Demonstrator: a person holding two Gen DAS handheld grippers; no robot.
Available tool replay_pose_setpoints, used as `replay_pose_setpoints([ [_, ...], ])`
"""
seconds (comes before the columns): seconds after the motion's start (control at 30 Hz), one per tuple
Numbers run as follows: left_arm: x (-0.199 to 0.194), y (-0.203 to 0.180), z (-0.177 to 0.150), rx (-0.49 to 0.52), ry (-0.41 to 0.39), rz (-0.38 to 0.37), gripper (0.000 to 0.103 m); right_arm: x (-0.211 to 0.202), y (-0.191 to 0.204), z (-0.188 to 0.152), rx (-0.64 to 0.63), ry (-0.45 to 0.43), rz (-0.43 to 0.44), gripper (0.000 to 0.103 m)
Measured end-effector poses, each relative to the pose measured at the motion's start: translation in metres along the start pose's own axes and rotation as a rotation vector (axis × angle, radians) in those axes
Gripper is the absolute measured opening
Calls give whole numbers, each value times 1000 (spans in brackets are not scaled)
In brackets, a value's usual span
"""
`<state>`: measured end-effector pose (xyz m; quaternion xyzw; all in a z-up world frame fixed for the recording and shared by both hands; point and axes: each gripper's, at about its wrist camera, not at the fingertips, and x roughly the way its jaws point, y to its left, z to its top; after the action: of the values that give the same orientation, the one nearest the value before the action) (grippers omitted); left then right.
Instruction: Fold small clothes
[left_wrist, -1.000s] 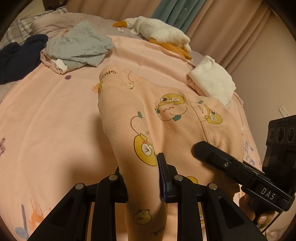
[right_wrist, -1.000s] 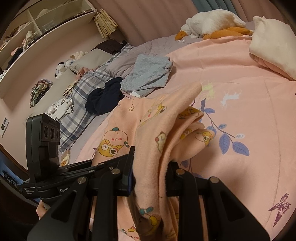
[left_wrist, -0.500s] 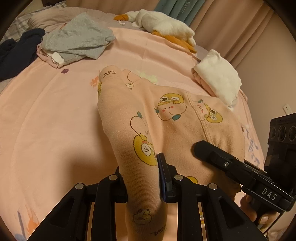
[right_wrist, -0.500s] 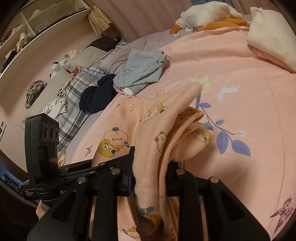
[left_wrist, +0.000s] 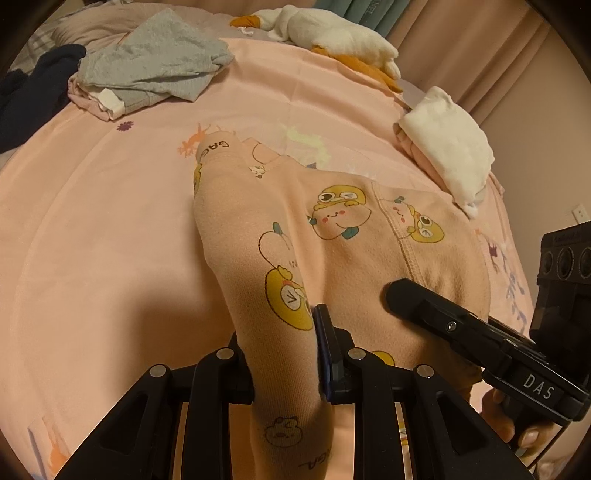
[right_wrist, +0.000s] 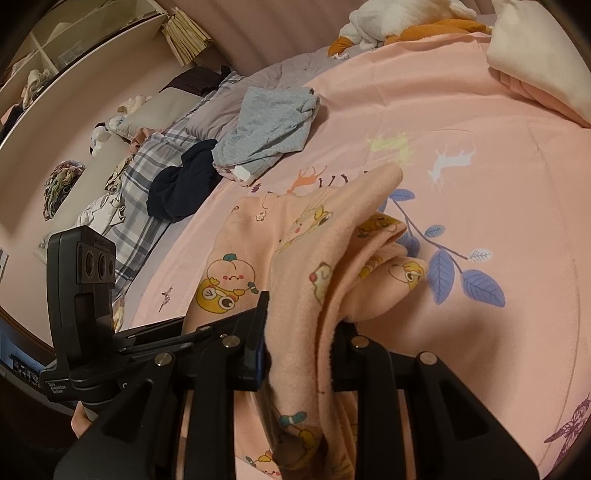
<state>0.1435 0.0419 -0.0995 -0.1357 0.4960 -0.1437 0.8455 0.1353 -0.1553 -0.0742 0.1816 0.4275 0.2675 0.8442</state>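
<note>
At the centre of both views, the peach cartoon-print garment (left_wrist: 332, 236) is draped over the pink bedsheet (left_wrist: 92, 240). Its near edge is clamped by the left gripper (left_wrist: 284, 354) and the right gripper (right_wrist: 299, 332). Equal tension should be kept so the fold lands square.

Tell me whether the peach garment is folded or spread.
Partly folded: the peach garment is doubled over itself, layers bunched, and hangs pinched in both hand-held grippers.

Ahead of you, a plush goose (left_wrist: 328, 33) lies at the bed's far edge, beside teal curtains (left_wrist: 354, 14); shelves (right_wrist: 74, 55) line your left wall.
</note>
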Motion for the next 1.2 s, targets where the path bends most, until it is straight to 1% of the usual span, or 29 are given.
replay_pose_setpoints([
  [0.87, 20, 0, 1, -16, 49, 21, 22, 21, -15, -4, 32, 45, -22, 25],
  [1.2, 24, 0, 0, -20, 54, 25, 22, 24, -17, -4, 37, 50, -25, 25],
])
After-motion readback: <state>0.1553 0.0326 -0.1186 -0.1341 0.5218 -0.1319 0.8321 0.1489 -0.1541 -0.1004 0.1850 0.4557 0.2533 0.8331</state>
